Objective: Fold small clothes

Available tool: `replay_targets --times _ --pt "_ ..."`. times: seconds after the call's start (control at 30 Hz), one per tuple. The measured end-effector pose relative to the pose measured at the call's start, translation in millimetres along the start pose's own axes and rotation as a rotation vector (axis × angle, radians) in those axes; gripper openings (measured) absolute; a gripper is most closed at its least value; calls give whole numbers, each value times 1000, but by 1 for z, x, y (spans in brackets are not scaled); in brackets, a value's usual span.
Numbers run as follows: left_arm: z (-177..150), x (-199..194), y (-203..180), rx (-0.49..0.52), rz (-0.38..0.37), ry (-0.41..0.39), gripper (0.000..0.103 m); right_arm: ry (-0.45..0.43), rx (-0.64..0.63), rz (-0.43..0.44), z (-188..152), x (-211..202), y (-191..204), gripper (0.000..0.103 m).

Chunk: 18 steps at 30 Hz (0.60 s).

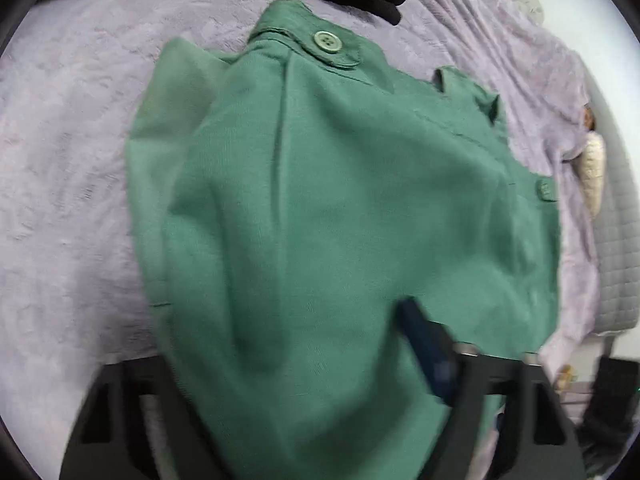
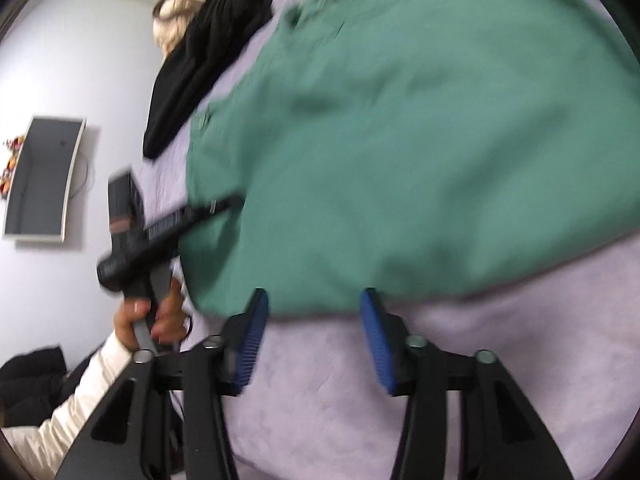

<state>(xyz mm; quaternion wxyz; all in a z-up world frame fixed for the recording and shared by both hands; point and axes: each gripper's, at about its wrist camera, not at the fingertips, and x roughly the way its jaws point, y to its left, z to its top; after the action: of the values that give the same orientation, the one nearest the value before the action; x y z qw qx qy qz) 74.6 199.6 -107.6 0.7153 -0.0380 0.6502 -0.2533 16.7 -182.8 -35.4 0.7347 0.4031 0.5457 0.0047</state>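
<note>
Green shorts (image 2: 420,140) lie spread on the purple blanket (image 2: 520,360). Right gripper (image 2: 314,336) hangs parted and empty over the blanket. Left gripper (image 1: 320,380) has shorts fabric draped between its fingers; can't tell if it's pinching.

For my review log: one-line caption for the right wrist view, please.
Right gripper open and empty above the lilac bedspread, beside the green garment.
</note>
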Motion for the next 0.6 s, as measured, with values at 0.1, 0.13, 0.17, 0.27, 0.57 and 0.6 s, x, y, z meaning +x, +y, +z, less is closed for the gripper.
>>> replay_targets --times 0.1,0.13,0.17,0.27,0.57,0.6 --pt "-3 -10 9 -36 -40 -16 26 -84 14 -78 20 -12 -14 19" --pt "-3 -15 12 -61 -74 -18 23 -97 11 -107 26 -10 -20 19" --pt "-4 -19 14 -77 -97 -23 22 -89 14 -124 31 -4 -27 18" --pt "-5 -30 9 -116 -174 -42 19 -8 44 -168 35 32 -41 18" --pt "18 -72 -94 -56 -348 -152 17 -9 133 -27 30 24 -84 18" --pt "22 -77 -114 -26 -369 -164 17 -7 144 -2 28 25 -87 18"
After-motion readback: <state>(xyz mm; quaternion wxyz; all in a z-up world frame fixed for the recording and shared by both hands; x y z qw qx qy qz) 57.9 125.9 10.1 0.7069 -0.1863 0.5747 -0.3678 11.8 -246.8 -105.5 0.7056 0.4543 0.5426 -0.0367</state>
